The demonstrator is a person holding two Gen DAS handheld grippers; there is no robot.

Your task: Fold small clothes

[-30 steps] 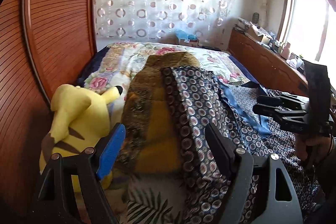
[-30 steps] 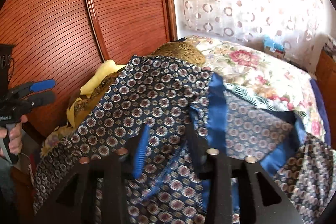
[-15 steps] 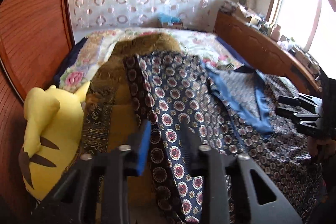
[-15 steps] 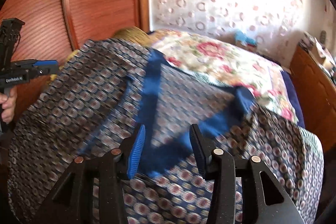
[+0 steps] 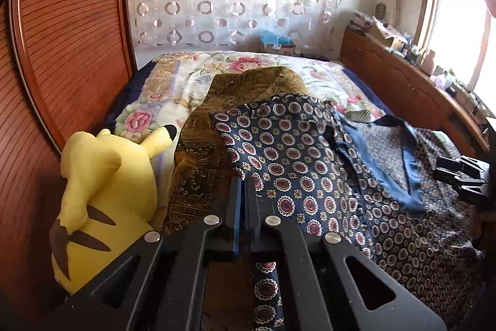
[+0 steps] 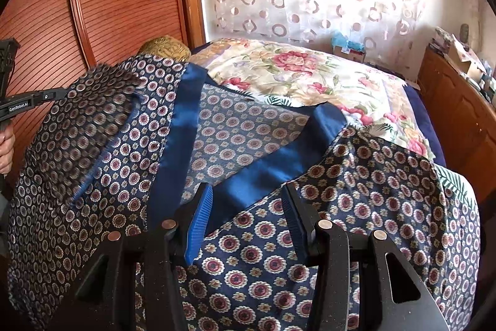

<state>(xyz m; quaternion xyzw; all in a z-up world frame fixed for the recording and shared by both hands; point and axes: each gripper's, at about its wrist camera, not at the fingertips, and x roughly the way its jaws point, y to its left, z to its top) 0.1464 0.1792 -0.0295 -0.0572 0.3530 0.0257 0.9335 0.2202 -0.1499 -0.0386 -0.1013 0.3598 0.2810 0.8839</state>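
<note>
Left wrist view: I had my left gripper (image 5: 242, 185) pressed together on the edge of the patterned navy garment (image 5: 297, 151) spread over the floral bed (image 5: 198, 76). My right gripper (image 6: 248, 207) hung spread above its blue collar (image 6: 183, 126).

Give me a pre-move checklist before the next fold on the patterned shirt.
1. Left gripper clamped on the patterned shirt: ok, jaws have just closed on its edge.
2. Right gripper gripping: not ok, jaws open, blue trim between them but not pinched.
3. Shirt spread flat: not ok, bunched at the left side.
4. Yellow plush toy clear of the fold: cannot tell, it sits close beside the gold cloth under the shirt.
5. Landing area on the floral bedspread: ok, open beyond the collar.
</note>
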